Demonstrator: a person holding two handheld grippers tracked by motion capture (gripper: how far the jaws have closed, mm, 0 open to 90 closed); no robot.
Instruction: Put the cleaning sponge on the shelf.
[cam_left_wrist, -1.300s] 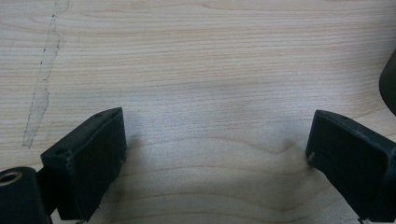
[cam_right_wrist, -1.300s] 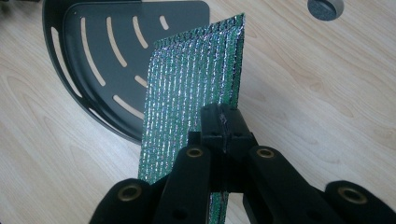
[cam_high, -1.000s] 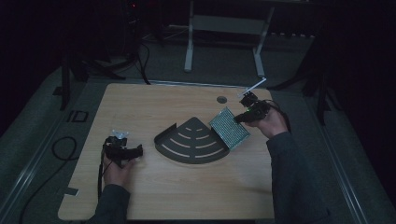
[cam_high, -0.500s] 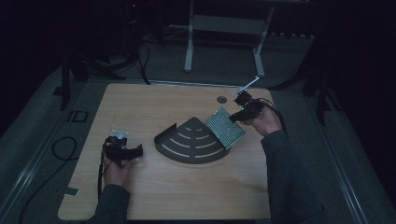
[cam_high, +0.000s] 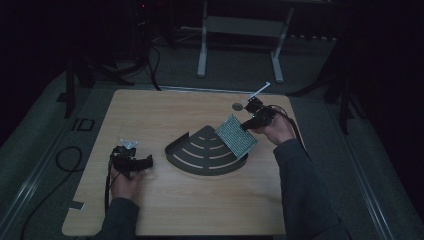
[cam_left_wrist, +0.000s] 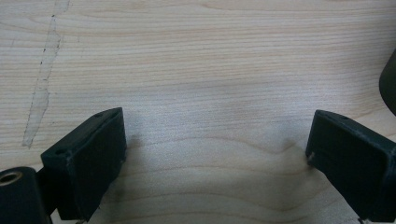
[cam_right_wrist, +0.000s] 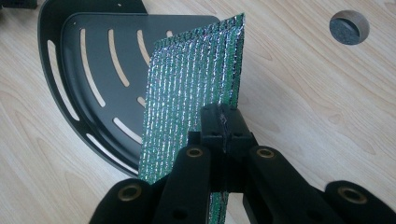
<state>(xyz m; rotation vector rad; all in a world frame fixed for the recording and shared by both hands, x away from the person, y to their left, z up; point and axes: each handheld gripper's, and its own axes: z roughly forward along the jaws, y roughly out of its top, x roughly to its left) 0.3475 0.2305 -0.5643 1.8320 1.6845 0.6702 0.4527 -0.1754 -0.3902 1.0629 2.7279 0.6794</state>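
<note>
A black quarter-round tray with curved slots (cam_high: 200, 152) (cam_right_wrist: 88, 74) lies mid-table. My right gripper (cam_high: 248, 125) (cam_right_wrist: 223, 122) is shut on one edge of a flat green and silver sponge pad (cam_high: 236, 135) (cam_right_wrist: 187, 98). The pad hangs tilted over the tray's right side, its lower edge above the tray floor. My left gripper (cam_high: 142, 162) (cam_left_wrist: 215, 154) rests low over the bare wood at the table's left, its jaws wide apart with nothing between them.
A round hole (cam_high: 236, 106) (cam_right_wrist: 348, 27) is cut in the wooden table (cam_high: 165, 115) behind my right hand. A cable (cam_high: 65, 160) loops on the floor at the left. A metal stand (cam_high: 240, 30) rises beyond the far edge.
My right gripper has carried the sponge pad leftward and toward the tray, so the pad now overlaps the tray's right side. The left gripper has stayed put.
</note>
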